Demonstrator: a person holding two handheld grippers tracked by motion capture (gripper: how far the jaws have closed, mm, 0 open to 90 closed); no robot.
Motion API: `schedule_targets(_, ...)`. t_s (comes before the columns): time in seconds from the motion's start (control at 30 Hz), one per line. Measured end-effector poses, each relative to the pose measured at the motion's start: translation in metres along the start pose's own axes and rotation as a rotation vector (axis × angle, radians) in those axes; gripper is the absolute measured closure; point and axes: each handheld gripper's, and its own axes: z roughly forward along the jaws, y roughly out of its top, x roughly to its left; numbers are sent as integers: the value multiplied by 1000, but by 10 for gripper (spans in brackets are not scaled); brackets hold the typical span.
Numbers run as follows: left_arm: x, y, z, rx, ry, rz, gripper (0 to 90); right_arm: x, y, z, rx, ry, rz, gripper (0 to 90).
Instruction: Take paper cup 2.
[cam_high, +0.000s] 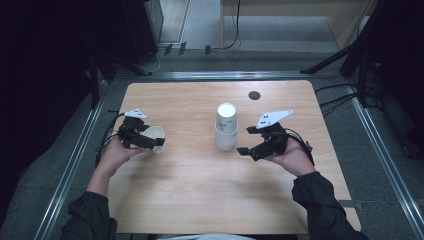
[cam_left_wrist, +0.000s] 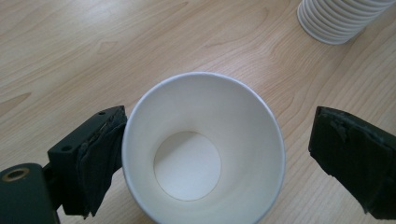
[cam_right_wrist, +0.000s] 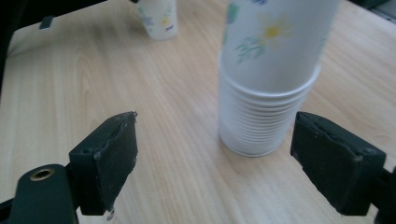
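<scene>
While jaws stand apart, left gripper (cam_high: 151, 140) brackets 1 upright paper cup (cam_high: 155, 138), lower left; right gripper (cam_high: 246, 140) gapes near cup stack (cam_high: 226, 127), counter (cam_high: 200, 185) centre.

Your table is evenly lit from above, surroundings dark.
In the high view the table (cam_high: 200, 200) is bright while the floor and corners fall nearly black; shadows under the cup stack (cam_high: 226, 131) are soft and short. Your left gripper view is sharp, with mild glare on the wood. Your right gripper view blurs the stack's top and the far single cup (cam_right_wrist: 159, 16).
</scene>
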Motion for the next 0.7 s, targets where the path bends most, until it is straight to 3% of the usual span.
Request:
schedule_targets(0.23, -6, -4, -20, -32, -2, -31, 40, -12, 16, 0, 16, -19, 3, 159)
schedule_targets(0.4, -15, -6, -33, -49, 15, -27, 40, -20, 27, 7, 32, -18, 1, 177)
schedule_targets(0.53, -21, -8, -44, -76, 2, -28, 41, -26, 35, 13, 32, 7, -1, 183)
schedule_targets(0.7, -31, -11, -51, -72, -14, -24, 42, -32, 44, 21, 54, 7, -12, 184)
